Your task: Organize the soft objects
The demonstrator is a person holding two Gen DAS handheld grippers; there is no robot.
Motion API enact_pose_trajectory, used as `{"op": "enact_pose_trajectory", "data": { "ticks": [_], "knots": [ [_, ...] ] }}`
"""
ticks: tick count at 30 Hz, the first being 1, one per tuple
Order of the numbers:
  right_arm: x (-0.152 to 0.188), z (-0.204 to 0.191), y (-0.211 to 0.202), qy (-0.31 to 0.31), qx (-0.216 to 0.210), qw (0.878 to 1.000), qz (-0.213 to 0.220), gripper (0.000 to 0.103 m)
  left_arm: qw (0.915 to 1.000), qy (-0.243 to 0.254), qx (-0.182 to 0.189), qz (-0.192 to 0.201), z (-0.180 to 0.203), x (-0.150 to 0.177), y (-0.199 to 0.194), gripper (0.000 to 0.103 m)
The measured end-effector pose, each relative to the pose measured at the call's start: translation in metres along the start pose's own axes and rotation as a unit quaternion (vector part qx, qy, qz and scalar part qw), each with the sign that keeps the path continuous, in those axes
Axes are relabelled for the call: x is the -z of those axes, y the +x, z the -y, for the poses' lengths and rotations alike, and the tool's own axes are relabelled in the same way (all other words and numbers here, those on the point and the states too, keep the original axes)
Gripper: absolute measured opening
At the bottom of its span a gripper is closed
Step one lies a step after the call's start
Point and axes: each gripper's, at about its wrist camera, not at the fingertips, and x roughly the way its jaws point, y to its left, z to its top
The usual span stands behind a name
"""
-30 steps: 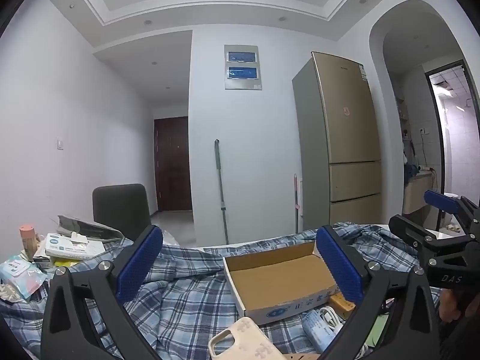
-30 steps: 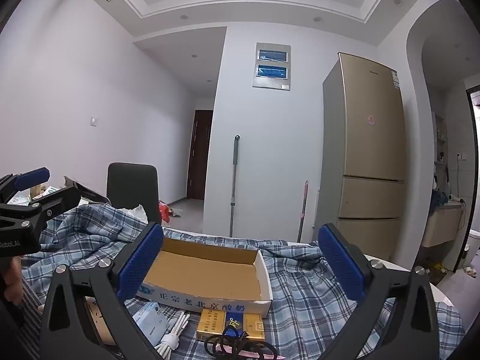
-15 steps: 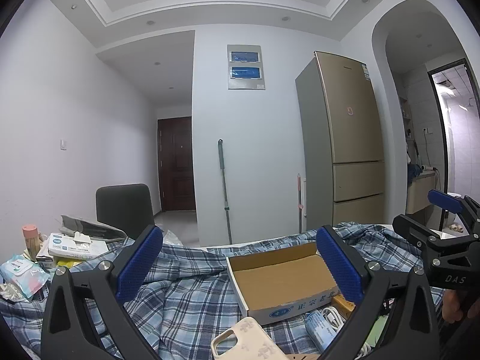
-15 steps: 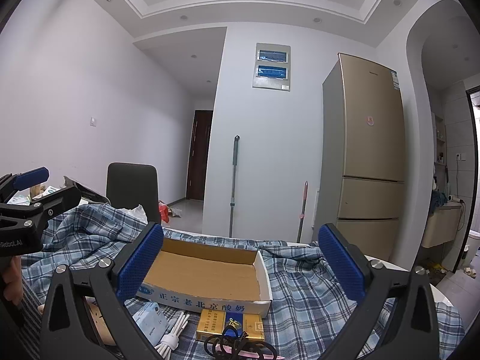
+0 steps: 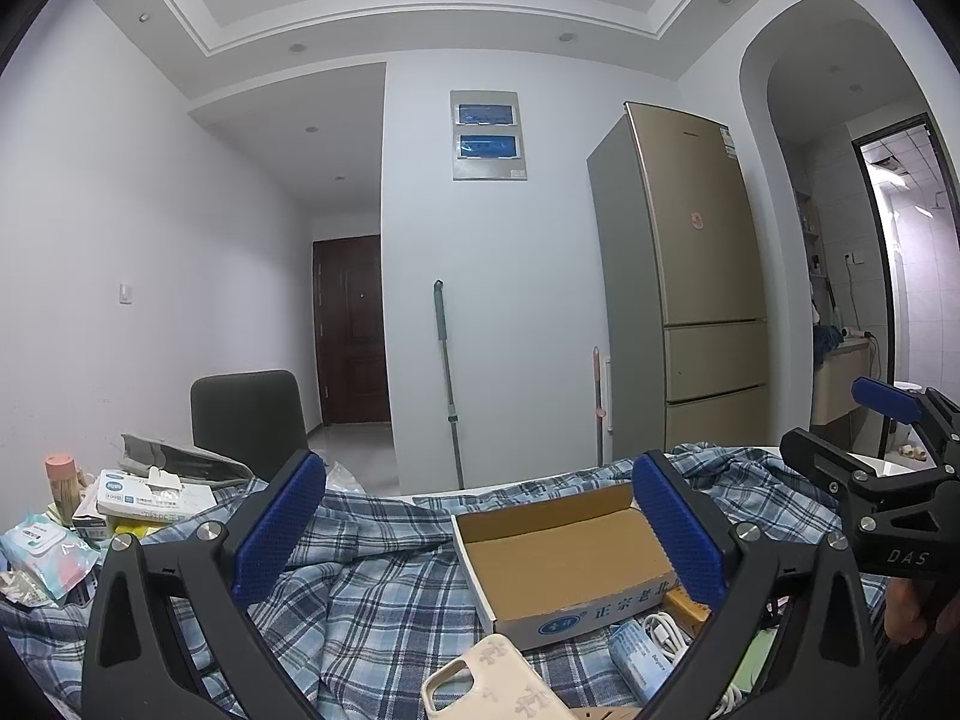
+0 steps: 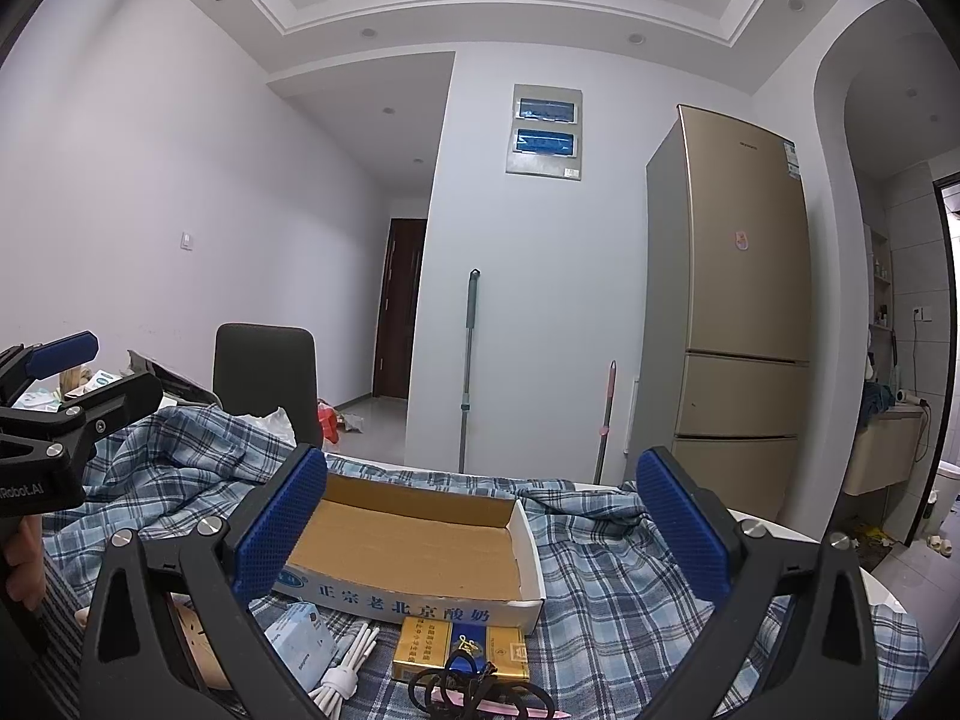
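Observation:
A blue plaid cloth (image 5: 372, 594) covers the table and also shows in the right wrist view (image 6: 606, 588). An empty shallow cardboard box (image 5: 564, 558) lies on it, also seen in the right wrist view (image 6: 414, 552). My left gripper (image 5: 480, 534) is open and empty, above the cloth just left of the box. My right gripper (image 6: 480, 534) is open and empty, over the box's near side. A cream phone case (image 5: 492, 684), a white cable (image 6: 348, 660), a tissue pack (image 6: 300, 642), a yellow packet (image 6: 459, 651) and a black hair tie (image 6: 474, 687) lie in front of the box.
Wet-wipe packs and boxes (image 5: 138, 498) pile up at the table's left end, with a pink-capped jar (image 5: 60, 480). A dark chair (image 5: 249, 420) stands behind the table. A gold fridge (image 5: 690, 306) and a mop (image 5: 447, 372) stand against the far wall.
The left wrist view has shifted slightly, so the box and room sit a little further right. Both grippers stay open and hold nothing.

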Motion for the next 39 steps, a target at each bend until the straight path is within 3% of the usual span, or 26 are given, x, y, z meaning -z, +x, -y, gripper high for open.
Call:
{"op": "enact_pose_trajectory", "data": {
  "ticks": [34, 39],
  "knots": [
    [0.001, -0.001, 0.002, -0.002, 0.0, 1.0, -0.005, 0.103, 1.0, 0.005, 0.003, 0.0, -0.001, 0.0, 0.0, 0.103],
    [0.002, 0.002, 0.013, 0.006, -0.021, 0.999, -0.034, 0.103, 0.9999, 0.011, 0.002, -0.013, -0.001, 0.001, 0.006, 0.103]
  ]
}}
